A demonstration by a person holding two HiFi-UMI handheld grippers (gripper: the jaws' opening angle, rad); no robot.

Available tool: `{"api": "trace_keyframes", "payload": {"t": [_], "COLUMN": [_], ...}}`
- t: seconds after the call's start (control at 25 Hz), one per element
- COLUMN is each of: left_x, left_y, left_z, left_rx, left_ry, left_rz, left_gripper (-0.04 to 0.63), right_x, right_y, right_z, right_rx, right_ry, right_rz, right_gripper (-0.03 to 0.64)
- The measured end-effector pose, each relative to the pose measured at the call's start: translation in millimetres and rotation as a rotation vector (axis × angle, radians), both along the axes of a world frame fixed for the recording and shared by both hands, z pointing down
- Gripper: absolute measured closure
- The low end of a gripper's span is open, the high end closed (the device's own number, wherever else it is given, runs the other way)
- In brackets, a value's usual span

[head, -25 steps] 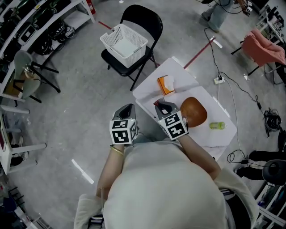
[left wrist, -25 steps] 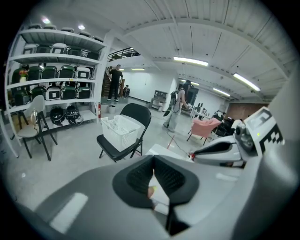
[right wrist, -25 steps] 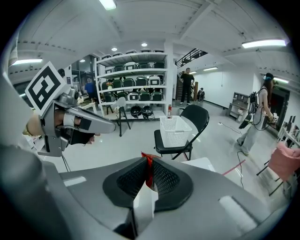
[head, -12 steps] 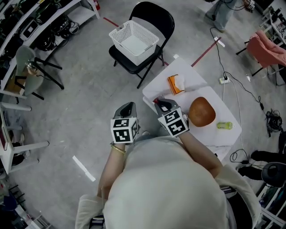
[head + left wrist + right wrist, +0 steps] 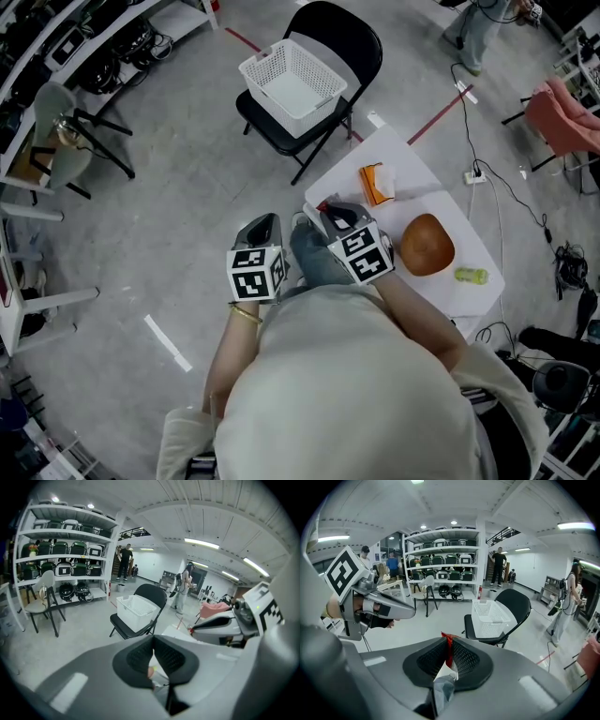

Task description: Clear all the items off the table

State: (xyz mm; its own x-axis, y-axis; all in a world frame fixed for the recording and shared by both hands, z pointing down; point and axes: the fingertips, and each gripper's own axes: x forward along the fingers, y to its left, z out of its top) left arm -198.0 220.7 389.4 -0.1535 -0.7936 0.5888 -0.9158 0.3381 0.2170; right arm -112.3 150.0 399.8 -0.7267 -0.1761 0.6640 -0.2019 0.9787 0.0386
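Observation:
My right gripper (image 5: 328, 212) is shut on the red top edge of a grey-blue pouch (image 5: 312, 258), which hangs below it past the near-left edge of the white table (image 5: 412, 159). In the right gripper view the red edge sits pinched between the pads (image 5: 459, 660), and the pouch (image 5: 442, 688) droops beneath. On the table lie an orange tissue box (image 5: 376, 183), a brown bowl (image 5: 427, 245) and a small green bottle (image 5: 470, 275). My left gripper (image 5: 262, 226) is shut and holds nothing, to the left of the pouch.
A white basket (image 5: 292, 80) sits on a black folding chair (image 5: 352, 37) beyond the table. Shelving (image 5: 56, 47) and a pale chair (image 5: 52, 131) stand to the left. Cables (image 5: 497, 183) trail on the floor at the right. People stand far off.
The pouch now hangs in view under my right gripper, which has shifted left off the table's edge. The left gripper has stayed in place.

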Motion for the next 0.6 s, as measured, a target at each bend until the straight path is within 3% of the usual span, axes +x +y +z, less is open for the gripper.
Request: {"api": "trace_keyframes", "payload": {"t": [0.6], "left_x": [-97.4], "left_y": [-76.4], "left_z": [-6.9], "left_rx": [-0.002], "left_ry": [-0.009], "left_rz": [-0.047], "left_gripper": [0.585], "right_x": [-93.6], "right_y": [-85.0], "right_z": [-8.5], "right_rx": [0.0], "right_ry": [0.0], "right_rz": [-0.025], "right_gripper": [0.583]}}
